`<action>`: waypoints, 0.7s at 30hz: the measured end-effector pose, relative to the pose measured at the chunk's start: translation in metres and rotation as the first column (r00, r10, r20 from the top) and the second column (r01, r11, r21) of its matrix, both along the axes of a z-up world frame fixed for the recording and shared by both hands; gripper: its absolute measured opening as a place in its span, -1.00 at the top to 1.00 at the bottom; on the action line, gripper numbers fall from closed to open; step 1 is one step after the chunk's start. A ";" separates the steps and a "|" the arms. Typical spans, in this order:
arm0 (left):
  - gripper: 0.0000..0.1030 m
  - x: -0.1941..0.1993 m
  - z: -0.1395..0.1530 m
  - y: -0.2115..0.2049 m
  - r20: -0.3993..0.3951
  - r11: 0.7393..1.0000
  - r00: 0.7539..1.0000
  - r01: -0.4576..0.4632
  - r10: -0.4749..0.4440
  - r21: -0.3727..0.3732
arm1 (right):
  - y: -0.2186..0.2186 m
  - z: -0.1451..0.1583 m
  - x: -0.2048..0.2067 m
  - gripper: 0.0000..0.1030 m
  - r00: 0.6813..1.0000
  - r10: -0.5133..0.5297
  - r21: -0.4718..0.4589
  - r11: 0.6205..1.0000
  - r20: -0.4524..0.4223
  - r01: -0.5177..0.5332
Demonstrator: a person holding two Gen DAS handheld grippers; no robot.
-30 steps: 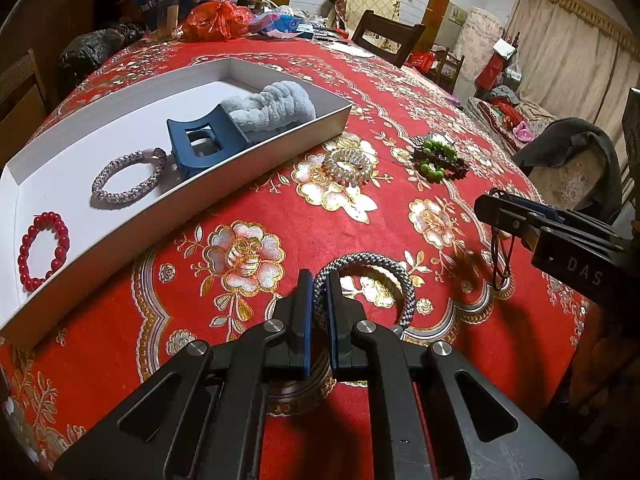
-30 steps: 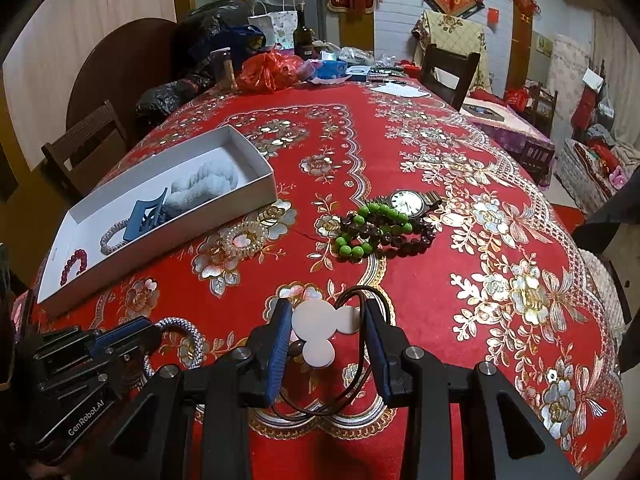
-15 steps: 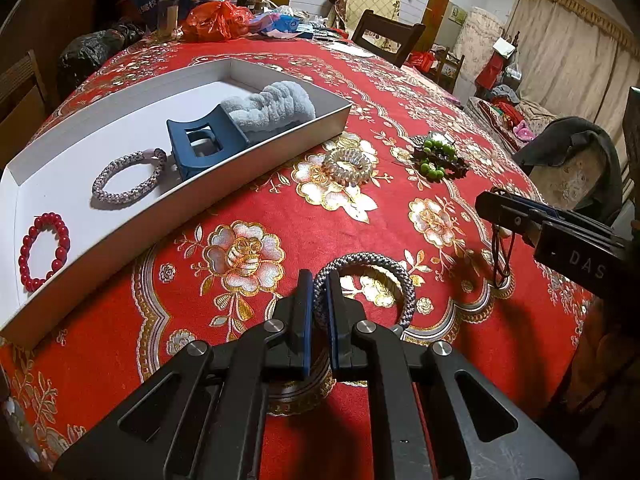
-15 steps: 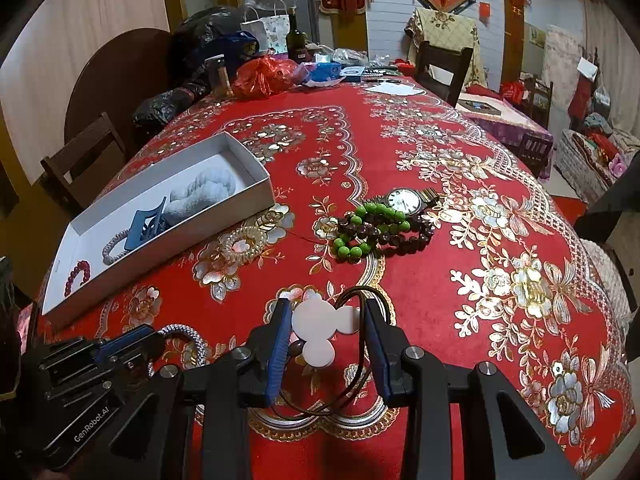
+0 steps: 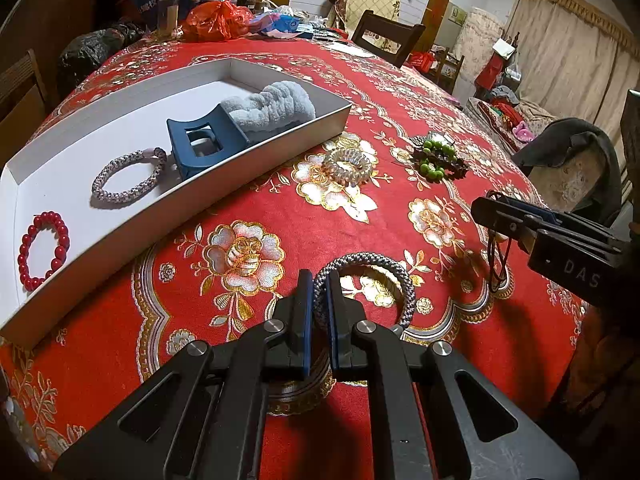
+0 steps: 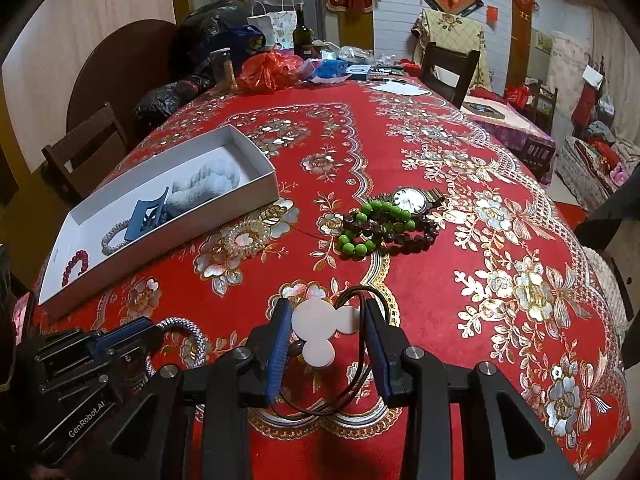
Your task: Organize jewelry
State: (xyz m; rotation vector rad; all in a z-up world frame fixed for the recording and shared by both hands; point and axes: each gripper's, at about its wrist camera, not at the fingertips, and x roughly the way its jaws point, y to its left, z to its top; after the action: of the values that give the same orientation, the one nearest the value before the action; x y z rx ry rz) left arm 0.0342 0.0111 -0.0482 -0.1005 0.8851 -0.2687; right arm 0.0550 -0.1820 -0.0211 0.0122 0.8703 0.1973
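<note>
Nothing has shifted this past second, so both pickups look secured. My left gripper (image 5: 319, 300) is clenched on the grey braided band (image 5: 366, 280); my right gripper (image 6: 326, 334) holds the white-charm cord (image 6: 320, 330). The white box (image 5: 256, 152) waits at ten o'clock. Housings read "DAS" and "GenRobot.AI".

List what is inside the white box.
In the white box: a red bead bracelet, a braided silver hair tie, a blue claw clip and a grey fluffy scrunchie. The floor under them is hidden.
</note>
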 end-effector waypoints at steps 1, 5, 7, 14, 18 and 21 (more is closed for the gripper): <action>0.91 0.000 0.000 0.000 0.000 1.000 1.000 0.000 0.000 0.001 | 0.000 0.000 0.000 0.33 1.000 0.000 0.000 1.000 0.000 0.000; 0.91 0.000 0.000 0.000 0.000 1.000 1.000 0.000 0.000 0.000 | 0.000 0.000 0.000 0.33 1.000 0.002 -0.002 1.000 0.001 -0.002; 0.91 0.000 0.000 0.000 0.000 1.000 1.000 0.000 0.000 0.000 | 0.000 0.000 0.000 0.33 1.000 0.002 -0.001 1.000 0.000 -0.002; 0.91 0.000 0.000 0.000 0.001 1.000 1.000 0.000 0.000 0.000 | -0.001 0.000 0.000 0.33 1.000 0.000 -0.006 1.000 0.003 0.000; 0.91 0.000 0.000 0.000 0.001 1.000 1.000 0.000 0.000 0.000 | 0.000 0.001 0.000 0.33 1.000 -0.001 -0.008 1.000 0.008 0.001; 0.91 0.000 0.000 0.000 0.001 1.000 1.000 0.000 0.000 0.000 | 0.000 0.001 -0.001 0.33 1.000 -0.001 -0.009 1.000 0.008 0.001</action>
State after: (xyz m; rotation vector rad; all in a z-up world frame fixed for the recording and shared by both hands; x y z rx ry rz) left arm 0.0340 0.0113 -0.0483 -0.0999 0.8842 -0.2687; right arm 0.0542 -0.1825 -0.0198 0.0034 0.8634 0.1921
